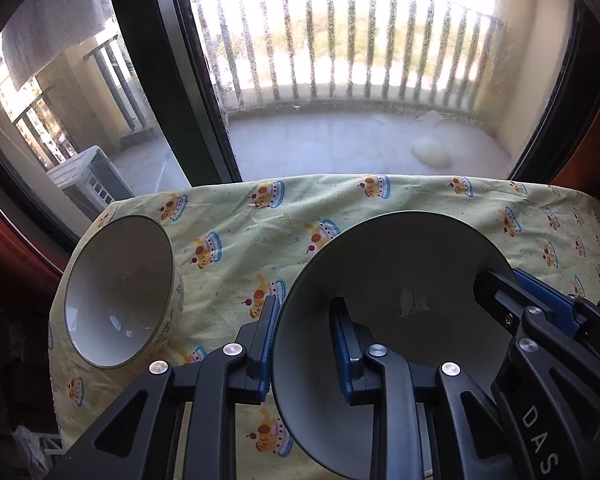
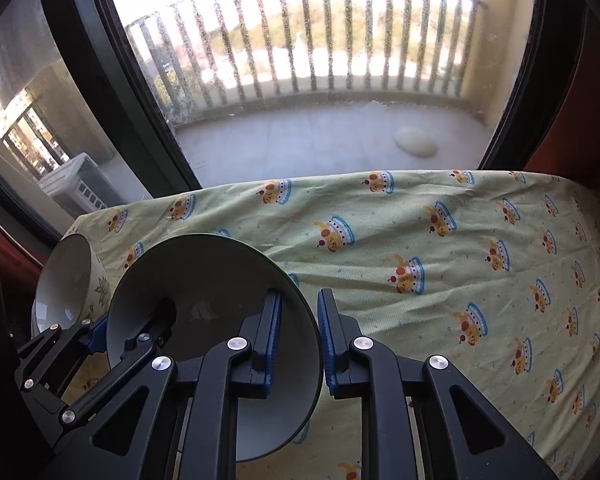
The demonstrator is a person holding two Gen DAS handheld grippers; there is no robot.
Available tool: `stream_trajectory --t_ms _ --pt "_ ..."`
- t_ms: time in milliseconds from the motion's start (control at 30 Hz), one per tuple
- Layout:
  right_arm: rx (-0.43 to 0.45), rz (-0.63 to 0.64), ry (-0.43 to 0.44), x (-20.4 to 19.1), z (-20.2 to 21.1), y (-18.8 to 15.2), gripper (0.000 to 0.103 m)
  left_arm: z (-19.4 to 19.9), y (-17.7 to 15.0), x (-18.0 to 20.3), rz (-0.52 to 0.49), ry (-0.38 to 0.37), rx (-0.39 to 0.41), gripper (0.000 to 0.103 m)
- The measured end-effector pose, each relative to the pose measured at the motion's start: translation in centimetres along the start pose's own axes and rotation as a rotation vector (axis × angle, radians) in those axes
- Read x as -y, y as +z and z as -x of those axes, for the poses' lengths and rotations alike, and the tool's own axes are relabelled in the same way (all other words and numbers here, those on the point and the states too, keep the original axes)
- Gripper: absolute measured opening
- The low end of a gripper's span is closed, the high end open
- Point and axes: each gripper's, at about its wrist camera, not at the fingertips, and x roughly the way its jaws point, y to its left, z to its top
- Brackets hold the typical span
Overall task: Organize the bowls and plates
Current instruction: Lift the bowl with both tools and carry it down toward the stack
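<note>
A yellow printed cloth (image 2: 440, 240) covers the table, its far edge against a dusty glass balcony door (image 2: 320, 80); the right half of the right wrist view lies open. At center, a smooth grey bowl (image 1: 400, 272) is clenched at opposite rims by the left gripper (image 1: 304, 344) and right gripper (image 2: 298, 340). A glossy white patterned bowl (image 1: 120, 292) sits at the cloth's left edge.

both claws (image 1: 304, 344) (image 2: 298, 340) clamped, angled steeply downward
</note>
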Motion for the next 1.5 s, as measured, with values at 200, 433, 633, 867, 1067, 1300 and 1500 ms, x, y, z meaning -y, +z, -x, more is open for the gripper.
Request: stream_trajectory --t_ms 200,433,633,867,1067,1300,1500 --pt "0.022 0.009 0.005 0.6 3.1 -0.4 0.022 2.9 -0.6 0.9 0.012 -0.002 0.017 0.024" --pt "0.049 0.007 0.009 2.2 6.9 -1.3 0.021 6.4 -1.8 2.7 0.018 -0.003 0.045 0.024" --pt "0.068 0.006 0.010 4.0 10.0 -2.6 0.021 9.0 -3.1 4.3 0.033 -0.008 0.061 0.024" --pt "0.070 0.021 0.030 6.2 12.9 -4.7 0.021 11.5 -5.4 6.2 0.043 0.000 0.066 0.024" --pt "0.074 0.043 0.062 7.7 15.0 -6.9 0.002 13.6 -7.4 7.8 0.070 -0.096 0.057 0.015" --pt "0.062 0.073 0.077 8.8 13.8 -8.7 0.002 10.4 -9.0 8.7 0.068 0.028 0.034 0.014" --pt "0.007 0.042 0.094 10.6 12.2 -9.6 0.004 9.9 -9.2 8.7 0.049 0.015 0.031 0.014"
